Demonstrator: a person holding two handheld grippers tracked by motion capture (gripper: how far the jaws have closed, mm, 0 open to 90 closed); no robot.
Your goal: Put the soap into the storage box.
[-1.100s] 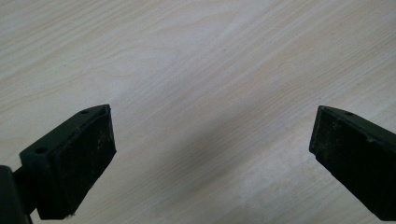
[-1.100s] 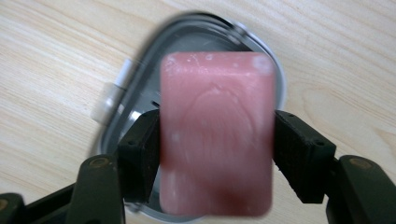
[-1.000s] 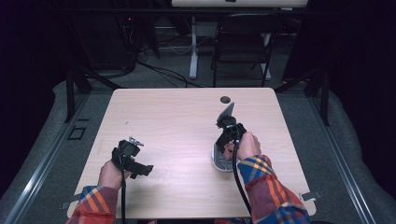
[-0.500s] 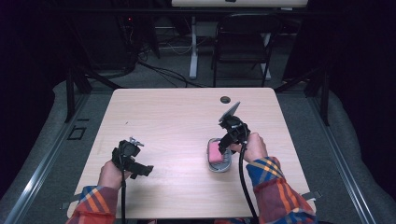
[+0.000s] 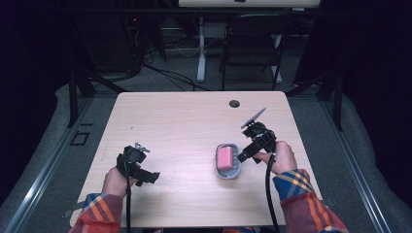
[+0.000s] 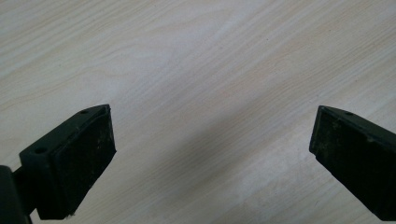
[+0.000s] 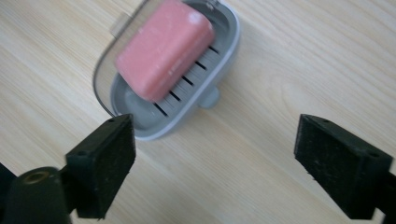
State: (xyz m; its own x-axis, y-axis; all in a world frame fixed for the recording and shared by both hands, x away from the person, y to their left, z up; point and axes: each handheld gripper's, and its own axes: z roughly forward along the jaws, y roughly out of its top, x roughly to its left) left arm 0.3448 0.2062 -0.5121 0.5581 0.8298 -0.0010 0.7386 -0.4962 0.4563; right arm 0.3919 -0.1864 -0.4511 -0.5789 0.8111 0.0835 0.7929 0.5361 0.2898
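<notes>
At the left, the left gripper (image 5: pixel 141 171) sits low over the near-left part of the light wooden table (image 5: pixel 175 121), held in the person's left hand (image 5: pixel 115 180), whose plaid sleeve (image 5: pixel 97 213) comes in from the bottom edge. In the left gripper view its jaws stand wide apart, released, with nothing between the pads (image 6: pixel 81 161) but bare wood grain. A black cable (image 5: pixel 128 206) trails back from it along the forearm.

To the right of that gripper, well apart from it across open tabletop, lies a grey soap dish (image 5: pixel 228 171) with a pink bar of soap (image 5: pixel 224 158) resting in it. In the right gripper view the soap (image 7: pixel 163 49) lies aslant on the slotted drain floor of the dish (image 7: pixel 219 56), covering most of it, and the dish sits just ahead of the left-hand pad (image 7: pixel 105 165), its near rim close to that pad, whether touching or not I cannot tell.

Just beside the dish on its right is the right gripper (image 5: pixel 241 158), held in the right hand (image 5: pixel 281 156), its tips pointing toward the dish. Its jaws are also spread wide, gripping nothing; between them is bare wood. A grey three-cornered plate (image 5: pixel 253 117) tilts up from its top, and its cable (image 5: pixel 268 194) runs down toward the plaid right sleeve (image 5: pixel 301 194).

Beyond the right gripper, near the table's far edge, is a small dark round hole (image 5: pixel 234 103).
</notes>
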